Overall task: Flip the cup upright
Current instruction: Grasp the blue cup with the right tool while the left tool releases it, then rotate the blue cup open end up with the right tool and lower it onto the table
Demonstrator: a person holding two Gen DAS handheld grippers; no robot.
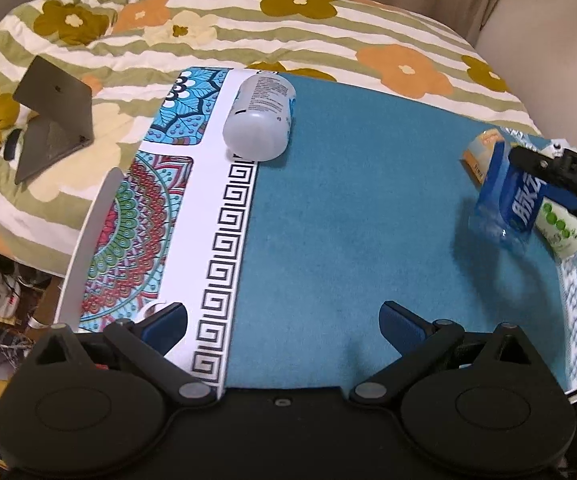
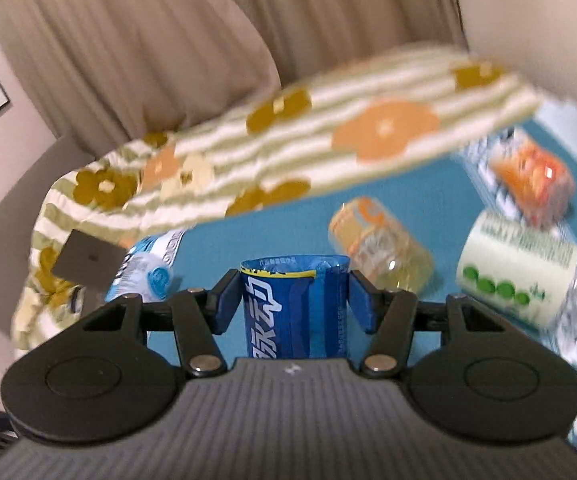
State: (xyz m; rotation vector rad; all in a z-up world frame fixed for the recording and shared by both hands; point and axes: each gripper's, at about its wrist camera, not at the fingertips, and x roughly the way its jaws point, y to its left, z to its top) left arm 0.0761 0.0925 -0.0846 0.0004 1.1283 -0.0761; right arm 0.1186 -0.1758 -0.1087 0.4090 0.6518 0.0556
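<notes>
A clear cup with a blue label [image 2: 294, 304] sits between the blue pads of my right gripper [image 2: 294, 300], which is shut on it and holds it tilted above the teal mat. The same blue cup [image 1: 514, 200] shows at the right edge of the left wrist view, gripped by the right gripper's black fingers [image 1: 544, 168]. My left gripper [image 1: 284, 326] is open and empty, low over the teal mat [image 1: 348, 208]. A white cup [image 1: 260, 116] lies on its side at the mat's far left.
An orange-labelled cup [image 2: 380, 240], a green-and-white labelled cup [image 2: 520, 276] and an orange packet [image 2: 532, 180] lie on the mat's right side. A flowered quilt [image 1: 248, 20] lies behind the table. A grey tablet on a stand [image 1: 52, 116] rests on the quilt at left.
</notes>
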